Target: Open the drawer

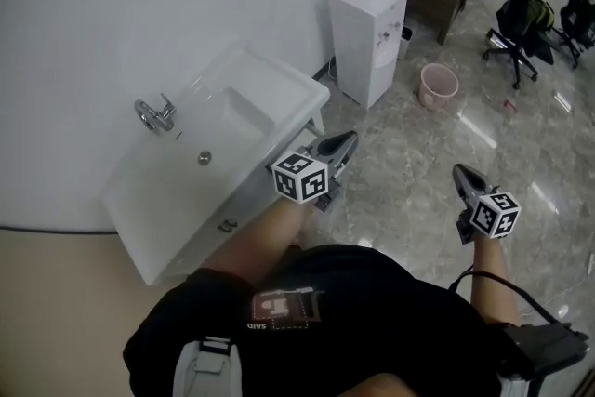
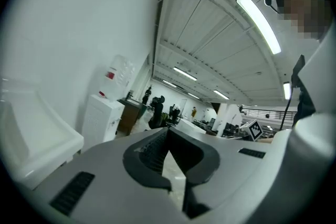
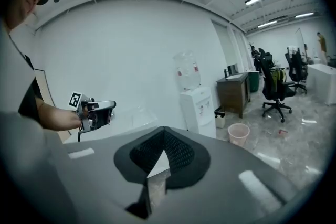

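Lying apart from left gripper [image 1: 349, 140] fingers: drawer [image 1: 200, 246]

The head view looks steeply down from above onto the washbasin [image 1: 232, 102], left of centre. The left gripper view faces level along the wall [image 2: 79, 23]. The right gripper view tilts slightly down, with the left gripper [image 3: 111, 108] at frame left. All three share the water dispenser [image 1: 368, 42].

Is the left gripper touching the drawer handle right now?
Apart. Head view shows the left gripper well clear of the drawer handle, pointing away.
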### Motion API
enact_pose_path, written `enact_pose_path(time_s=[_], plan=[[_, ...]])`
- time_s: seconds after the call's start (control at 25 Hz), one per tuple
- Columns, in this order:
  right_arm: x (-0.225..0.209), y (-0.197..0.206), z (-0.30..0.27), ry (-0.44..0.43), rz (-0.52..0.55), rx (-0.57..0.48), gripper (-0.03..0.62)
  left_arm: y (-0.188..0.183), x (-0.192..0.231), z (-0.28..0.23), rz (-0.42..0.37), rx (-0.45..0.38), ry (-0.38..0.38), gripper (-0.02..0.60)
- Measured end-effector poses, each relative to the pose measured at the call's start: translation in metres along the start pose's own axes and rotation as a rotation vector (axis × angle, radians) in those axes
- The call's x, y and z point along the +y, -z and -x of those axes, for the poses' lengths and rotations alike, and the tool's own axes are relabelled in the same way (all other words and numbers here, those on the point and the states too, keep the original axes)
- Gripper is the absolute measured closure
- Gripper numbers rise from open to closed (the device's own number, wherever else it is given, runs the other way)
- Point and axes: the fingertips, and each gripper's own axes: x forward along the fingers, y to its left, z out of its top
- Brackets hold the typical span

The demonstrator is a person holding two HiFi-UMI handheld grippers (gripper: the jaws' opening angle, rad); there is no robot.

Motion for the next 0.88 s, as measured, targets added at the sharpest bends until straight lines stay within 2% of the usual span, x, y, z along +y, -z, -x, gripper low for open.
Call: enact_pose_path(time_s=[0.24,0.52,0.72,0.88], plan=[[0.044,-0.032,-0.023,-0.168,0.093,0.029,0.594,-0.035,0.018,0.105,-0.014,-0.12,-0.249,0.583],[0.139,-0.057,-0.071,-0.351,0.17,0.048,0.594,-0.054,0.035,0.265,-0.011,-0.237,-0.502,0.583],[0.222,-0.07,-0.105,-0.459,0.233,0.06,0.594,-0.059,0.041,0.377,-0.009,-0.314,-0.651,0.583],[0.294,-0.071,-0.136,-0.52,0.275,0.061,0.594,-0.065,0.052,0.462,-0.017,-0.379,-0.725,0.583]])
